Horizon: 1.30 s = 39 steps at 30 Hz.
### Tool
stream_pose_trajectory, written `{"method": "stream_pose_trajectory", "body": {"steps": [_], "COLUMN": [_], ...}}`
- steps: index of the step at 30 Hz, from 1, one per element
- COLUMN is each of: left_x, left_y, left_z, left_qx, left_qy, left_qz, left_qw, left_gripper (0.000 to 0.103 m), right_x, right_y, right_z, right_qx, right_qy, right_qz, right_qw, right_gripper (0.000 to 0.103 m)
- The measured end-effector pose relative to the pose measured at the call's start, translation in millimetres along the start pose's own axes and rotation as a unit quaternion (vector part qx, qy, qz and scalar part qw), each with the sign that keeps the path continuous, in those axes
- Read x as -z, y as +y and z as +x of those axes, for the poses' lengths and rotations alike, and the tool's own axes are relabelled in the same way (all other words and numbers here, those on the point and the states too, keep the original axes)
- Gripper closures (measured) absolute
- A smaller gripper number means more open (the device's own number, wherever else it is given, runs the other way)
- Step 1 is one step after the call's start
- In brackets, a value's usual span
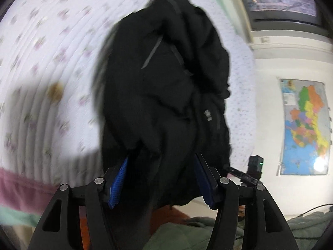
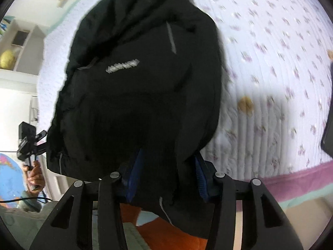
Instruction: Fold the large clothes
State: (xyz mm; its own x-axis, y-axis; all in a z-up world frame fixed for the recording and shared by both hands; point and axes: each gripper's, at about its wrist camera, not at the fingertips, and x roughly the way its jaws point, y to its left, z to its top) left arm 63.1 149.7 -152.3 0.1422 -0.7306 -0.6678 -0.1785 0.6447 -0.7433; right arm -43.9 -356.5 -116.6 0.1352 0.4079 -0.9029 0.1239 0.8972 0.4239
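The black jacket (image 1: 162,95) hangs bunched between the blue pads of each tool, left (image 1: 161,182) and right (image 2: 166,176), both pinching its fabric.

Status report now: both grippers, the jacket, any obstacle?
Left gripper shut on black jacket. Right gripper also grips it. Jacket bunched, hanging over floral quilt. Nothing blocking.

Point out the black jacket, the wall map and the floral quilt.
black jacket (image 2: 135,95): right wrist view, on the chest panel below the grey logo.
wall map (image 1: 306,125): left wrist view, on the coloured regions in the middle of the sheet.
floral quilt (image 1: 52,62): left wrist view, on the white quilted surface left of the jacket.
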Motion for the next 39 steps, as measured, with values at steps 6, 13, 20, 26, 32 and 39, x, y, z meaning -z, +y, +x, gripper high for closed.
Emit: {"method": "stream_pose_trajectory", "body": {"steps": [6, 13, 20, 26, 32, 39], "left_x": [35, 30, -13, -56, -97, -165], "left_y": [24, 15, -38, -63, -86, -131], "left_z": [-2, 5, -45, -82, -102, -99], "left_qx": [-0.081, -0.079, 0.040, 0.089, 0.089, 0.071], "left_qy": [0.045, 0.040, -0.049, -0.113, -0.136, -0.161], "left_qz": [-0.011, -0.011, 0.011, 0.017, 0.041, 0.084], "left_qw": [0.9956, 0.9960, 0.9979, 0.9894, 0.9858, 0.9807], "left_gripper": [0.042, 0.092, 0.092, 0.091, 0.091, 0.090], "right_x": [34, 27, -18, -65, -116, -192], "right_y": [-18, 5, 33, 28, 43, 58], "right_z": [13, 16, -51, -99, -133, -152], "right_qx": [0.012, -0.024, -0.054, -0.076, -0.086, -0.049], "right_qy": [0.058, 0.038, -0.050, -0.115, -0.177, -0.219], "right_qz": [0.024, 0.020, -0.013, -0.010, -0.019, -0.027], "right_qw": [0.998, 0.999, 0.997, 0.990, 0.980, 0.974], "right_gripper": [0.039, 0.081, 0.083, 0.083, 0.083, 0.083]}}
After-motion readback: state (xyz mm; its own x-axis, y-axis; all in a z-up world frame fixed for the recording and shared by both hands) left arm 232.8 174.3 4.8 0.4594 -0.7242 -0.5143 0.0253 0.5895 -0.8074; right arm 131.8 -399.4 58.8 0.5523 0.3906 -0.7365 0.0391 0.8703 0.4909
